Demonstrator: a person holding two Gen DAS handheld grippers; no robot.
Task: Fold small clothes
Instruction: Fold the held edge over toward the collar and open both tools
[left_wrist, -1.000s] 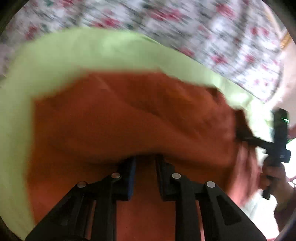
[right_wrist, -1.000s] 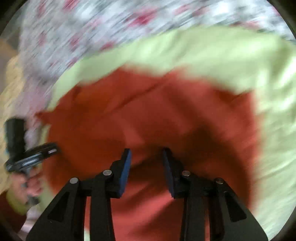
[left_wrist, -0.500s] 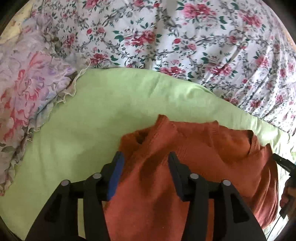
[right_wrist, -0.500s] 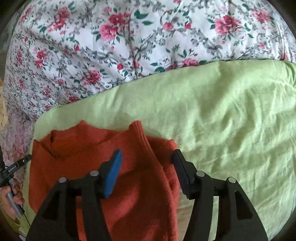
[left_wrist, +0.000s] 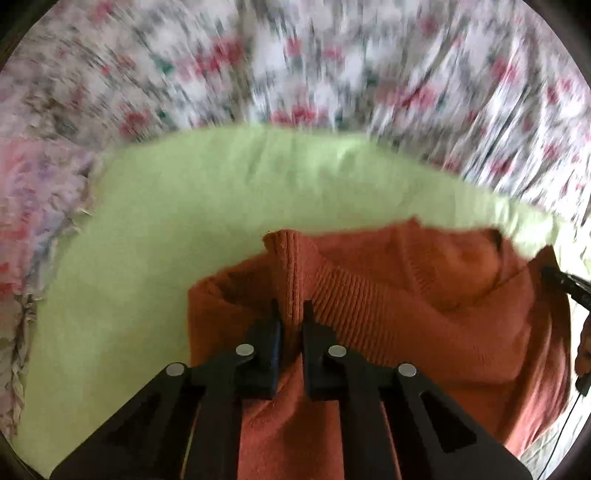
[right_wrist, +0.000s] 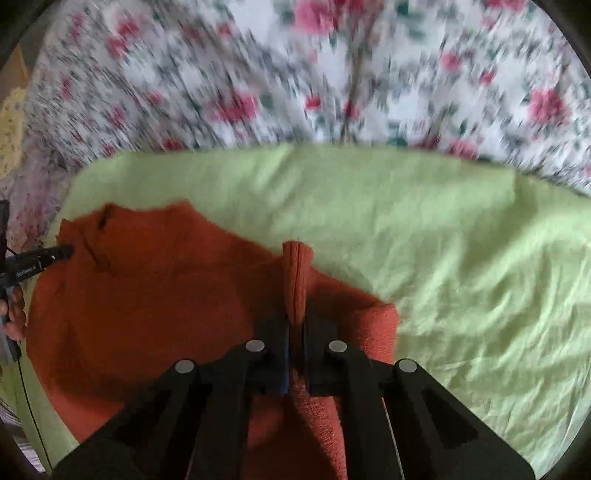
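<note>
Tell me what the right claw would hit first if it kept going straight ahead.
Probably the green sheet: the right claw is shut on a pinched ridge of the orange sweater, and green sheet lies just beyond it. Depth is unclear.

Floral bedspread (left_wrist: 332, 74) motion-blurred; sweater's (right_wrist: 147, 314) lower part perhaps off-frame.

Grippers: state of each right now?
Left gripper: closed on a pinched ridge of the sweater.
Right gripper: closed on the sweater's other edge.
</note>
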